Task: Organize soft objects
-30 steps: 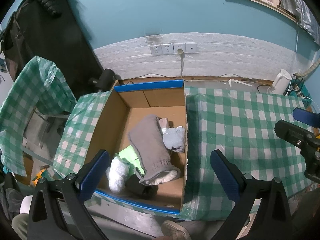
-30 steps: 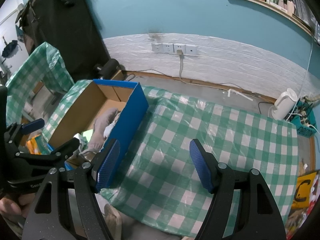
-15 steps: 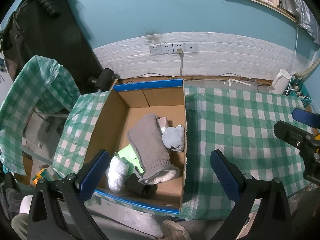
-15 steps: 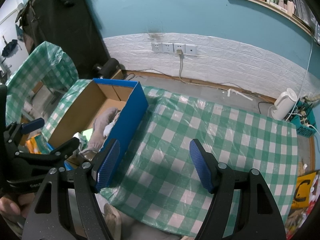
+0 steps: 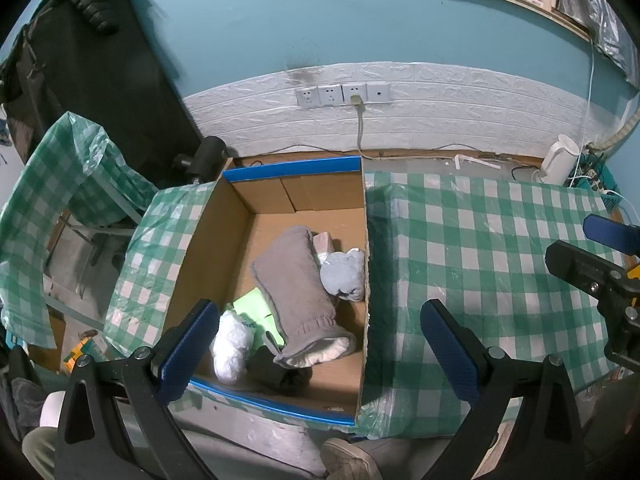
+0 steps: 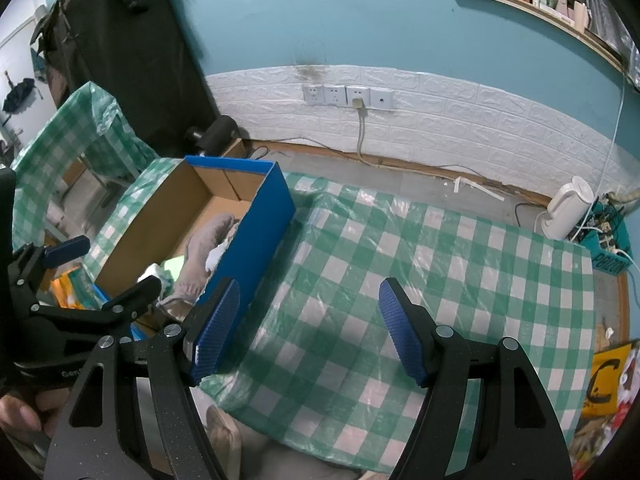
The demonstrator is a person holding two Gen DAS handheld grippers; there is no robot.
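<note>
Cardboard box w/ blue rim sits left of checked tablecloth; soft items all inside. Grey rolled towel lies lengthwise, near-to-far, directly ahead of left gripper, jaws spread, empty. Right gripper spread, over bare cloth, farther off

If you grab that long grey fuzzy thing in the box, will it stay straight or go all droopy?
Probably droopy. The grey fuzzy thing looks like soft towel-like cloth, lying slumped over the other soft items in the cardboard box, so it likely bends where it is pinched. It also looks light for its size, and its fuzzy surface should not slip much.
</note>
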